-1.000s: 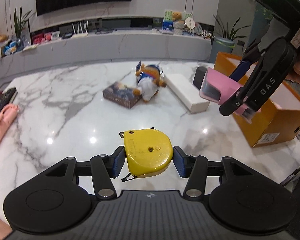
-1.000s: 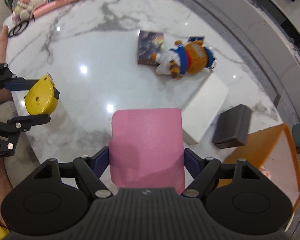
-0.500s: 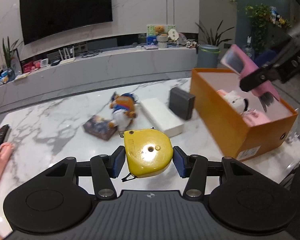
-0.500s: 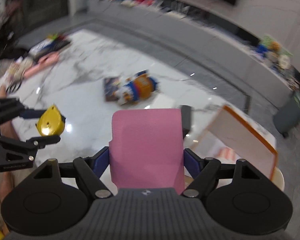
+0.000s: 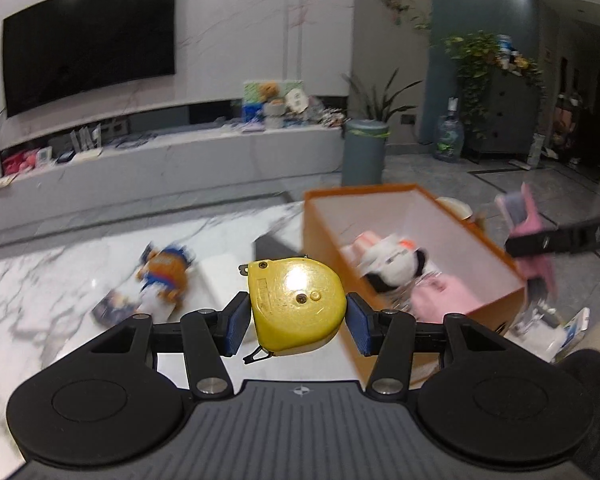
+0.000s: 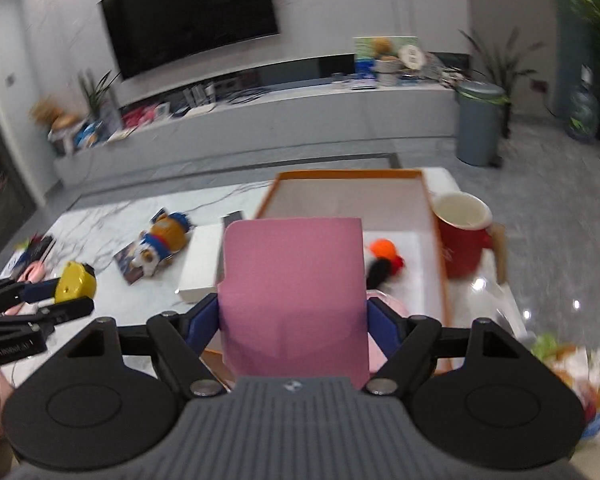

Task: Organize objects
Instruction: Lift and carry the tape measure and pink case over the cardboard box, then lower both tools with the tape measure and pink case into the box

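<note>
A yellow tape measure (image 5: 296,304), rounded on one side with a screw in its flat face, is clamped upright between the blue pads of the left gripper (image 5: 296,322), above the marble table. A flat pink package (image 6: 294,292) is pinched on both edges by the right gripper (image 6: 294,316), held over the near end of the open orange box (image 6: 436,248). The box stands at the right of the table; a white, black and orange plush (image 5: 392,264) and something pink lie inside, blurred.
</note>
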The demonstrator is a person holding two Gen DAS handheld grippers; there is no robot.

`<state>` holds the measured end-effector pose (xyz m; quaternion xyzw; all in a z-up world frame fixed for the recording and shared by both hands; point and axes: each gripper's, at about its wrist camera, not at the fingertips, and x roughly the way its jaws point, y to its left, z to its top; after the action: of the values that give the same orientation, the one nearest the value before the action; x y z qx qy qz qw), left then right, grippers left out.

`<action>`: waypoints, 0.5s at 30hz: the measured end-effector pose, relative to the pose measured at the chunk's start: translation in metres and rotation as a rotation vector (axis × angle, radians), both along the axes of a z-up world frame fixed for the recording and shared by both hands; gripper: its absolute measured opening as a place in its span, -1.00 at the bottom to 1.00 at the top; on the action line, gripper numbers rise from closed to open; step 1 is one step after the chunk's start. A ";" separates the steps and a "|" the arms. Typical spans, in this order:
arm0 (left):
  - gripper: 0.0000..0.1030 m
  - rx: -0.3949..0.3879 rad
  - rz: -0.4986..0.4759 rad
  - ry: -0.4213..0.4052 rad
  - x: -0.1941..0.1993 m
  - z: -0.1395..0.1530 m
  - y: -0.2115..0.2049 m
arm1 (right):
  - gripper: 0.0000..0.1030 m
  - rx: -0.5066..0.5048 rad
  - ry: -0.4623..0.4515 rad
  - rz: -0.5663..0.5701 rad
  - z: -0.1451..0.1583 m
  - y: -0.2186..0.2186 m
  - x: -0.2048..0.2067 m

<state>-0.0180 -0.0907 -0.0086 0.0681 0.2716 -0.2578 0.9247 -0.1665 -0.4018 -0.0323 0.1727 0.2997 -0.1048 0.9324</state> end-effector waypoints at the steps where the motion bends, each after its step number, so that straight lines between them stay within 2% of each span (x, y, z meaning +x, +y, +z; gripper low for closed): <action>1: 0.14 0.004 -0.017 -0.012 0.000 0.003 -0.008 | 0.53 0.002 -0.003 -0.012 -0.002 -0.004 -0.005; 5: 0.14 0.074 -0.095 -0.052 -0.003 0.005 -0.044 | 0.53 0.010 -0.011 -0.033 -0.006 -0.014 -0.011; 12: 0.14 0.157 -0.224 -0.046 0.014 -0.011 -0.095 | 0.53 0.042 -0.037 -0.060 -0.015 -0.032 -0.006; 15: 0.14 0.219 -0.279 -0.059 0.027 -0.016 -0.117 | 0.53 0.040 -0.042 -0.068 -0.017 -0.042 0.000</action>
<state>0.0090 -0.2073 -0.0242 0.2132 0.2587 -0.3504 0.8746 -0.1663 -0.4441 -0.0493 0.2035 0.2761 -0.1267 0.9308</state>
